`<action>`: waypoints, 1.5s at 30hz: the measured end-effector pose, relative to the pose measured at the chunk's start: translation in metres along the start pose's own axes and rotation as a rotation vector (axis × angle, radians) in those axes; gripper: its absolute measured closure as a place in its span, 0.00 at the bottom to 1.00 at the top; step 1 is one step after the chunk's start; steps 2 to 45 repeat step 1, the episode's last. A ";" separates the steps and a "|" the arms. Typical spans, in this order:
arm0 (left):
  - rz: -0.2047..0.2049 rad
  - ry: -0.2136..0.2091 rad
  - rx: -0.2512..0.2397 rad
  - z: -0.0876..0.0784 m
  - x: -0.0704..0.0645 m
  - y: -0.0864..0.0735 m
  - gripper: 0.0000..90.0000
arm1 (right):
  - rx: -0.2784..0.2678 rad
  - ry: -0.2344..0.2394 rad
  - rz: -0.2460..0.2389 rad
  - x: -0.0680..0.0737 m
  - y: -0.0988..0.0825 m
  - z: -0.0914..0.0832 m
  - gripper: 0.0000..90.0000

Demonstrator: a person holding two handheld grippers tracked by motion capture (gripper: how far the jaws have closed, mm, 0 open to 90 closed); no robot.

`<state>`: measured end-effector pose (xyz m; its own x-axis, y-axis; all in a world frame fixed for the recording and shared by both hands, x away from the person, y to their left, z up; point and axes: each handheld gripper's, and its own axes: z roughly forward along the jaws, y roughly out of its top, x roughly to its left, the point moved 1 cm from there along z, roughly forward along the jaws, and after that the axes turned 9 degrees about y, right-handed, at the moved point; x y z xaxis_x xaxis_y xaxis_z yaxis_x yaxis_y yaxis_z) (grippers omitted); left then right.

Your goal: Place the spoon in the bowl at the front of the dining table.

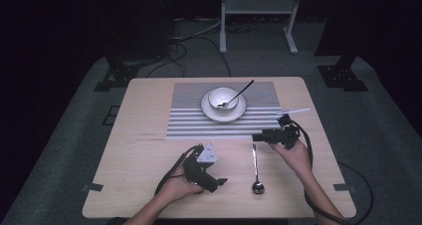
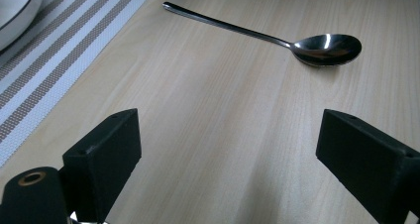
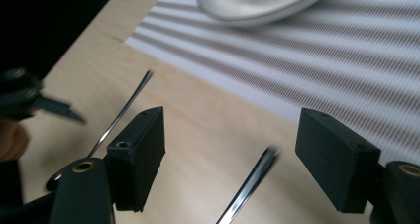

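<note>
The spoon (image 1: pixel 256 168) lies flat on the table (image 1: pixel 144 120), low & mid in the high view, btw the left gripper (image 1: pixel 215 181) and right gripper (image 1: pixel 263 136), both wide open w/ nothing held, likely so one can grab it.

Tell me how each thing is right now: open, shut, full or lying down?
Left gripper: open, holding nothing.
Right gripper: open, holding nothing.
Spoon on the table: lying flat, untouched.
Bowl: upright on its plate.
Spoon in the bowl: leaning on the rim.
</note>
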<state>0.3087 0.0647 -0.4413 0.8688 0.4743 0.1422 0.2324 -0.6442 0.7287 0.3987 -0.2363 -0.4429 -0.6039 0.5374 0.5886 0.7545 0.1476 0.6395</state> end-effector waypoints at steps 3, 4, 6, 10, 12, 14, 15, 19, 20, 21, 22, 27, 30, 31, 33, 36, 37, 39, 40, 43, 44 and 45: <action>0.000 0.000 0.000 0.000 0.000 0.000 0.10 | 0.014 0.002 -0.001 0.003 -0.006 -0.001 0.29; 0.000 0.000 0.000 0.000 0.000 0.000 0.10 | 0.014 0.002 -0.001 0.003 -0.006 -0.001 0.29; 0.000 0.000 0.000 0.000 0.000 0.000 0.10 | 0.014 0.002 -0.001 0.003 -0.006 -0.001 0.29; 0.000 0.000 0.000 0.000 0.000 0.000 0.10 | 0.014 0.002 -0.001 0.003 -0.006 -0.001 0.29; 0.000 0.000 0.000 0.000 0.000 0.000 0.10 | 0.014 0.002 -0.001 0.003 -0.006 -0.001 0.29; 0.000 0.000 0.000 0.000 0.000 0.000 0.10 | 0.014 0.002 -0.001 0.003 -0.006 -0.001 0.29; 0.000 0.000 0.000 0.000 0.000 0.000 0.10 | 0.014 0.002 -0.001 0.003 -0.006 -0.001 0.29; 0.000 0.000 0.000 0.000 0.000 0.000 0.10 | 0.014 0.002 -0.001 0.003 -0.006 -0.001 0.29; 0.000 0.000 0.000 0.000 0.000 0.000 0.10 | 0.014 0.002 -0.001 0.003 -0.006 -0.001 0.29; 0.000 0.000 0.000 0.000 0.000 0.000 0.10 | 0.014 0.002 -0.001 0.003 -0.006 -0.001 0.29; 0.000 0.000 0.000 0.000 0.000 0.000 0.10 | 0.014 0.002 -0.001 0.003 -0.006 -0.001 0.29; 0.000 0.000 0.000 0.000 0.000 0.000 0.10 | 0.014 0.002 -0.001 0.003 -0.006 -0.001 0.29; 0.000 0.000 0.000 0.000 0.000 0.000 0.10 | 0.014 0.002 -0.001 0.003 -0.006 -0.001 0.29; 0.000 0.000 0.000 0.000 0.000 0.000 0.10 | 0.014 0.002 -0.001 0.003 -0.006 -0.001 0.29; 0.000 0.000 0.000 0.000 0.000 0.000 0.10 | 0.014 0.002 -0.001 0.003 -0.006 -0.001 0.29; 0.000 0.000 0.000 0.000 0.000 0.000 0.10 | 0.014 0.002 -0.001 0.003 -0.006 -0.001 0.29; 0.000 0.000 0.000 0.000 0.000 0.000 0.10 | 0.014 0.002 -0.001 0.003 -0.006 -0.001 0.29; 0.000 0.000 0.000 0.000 0.000 0.000 0.10 | 0.014 0.002 -0.001 0.003 -0.006 -0.001 0.29; 0.000 0.000 0.000 0.000 0.000 0.000 0.10 | 0.014 0.002 -0.001 0.003 -0.006 -0.001 0.29; 0.000 0.000 0.000 0.000 0.000 0.000 0.10 | 0.014 0.002 -0.001 0.003 -0.006 -0.001 0.29; 0.000 0.000 0.000 0.000 0.000 0.000 0.10 | 0.014 0.002 -0.001 0.003 -0.006 -0.001 0.29; 0.000 0.000 0.000 0.000 0.000 0.000 0.10 | 0.014 0.002 -0.001 0.003 -0.006 -0.001 0.29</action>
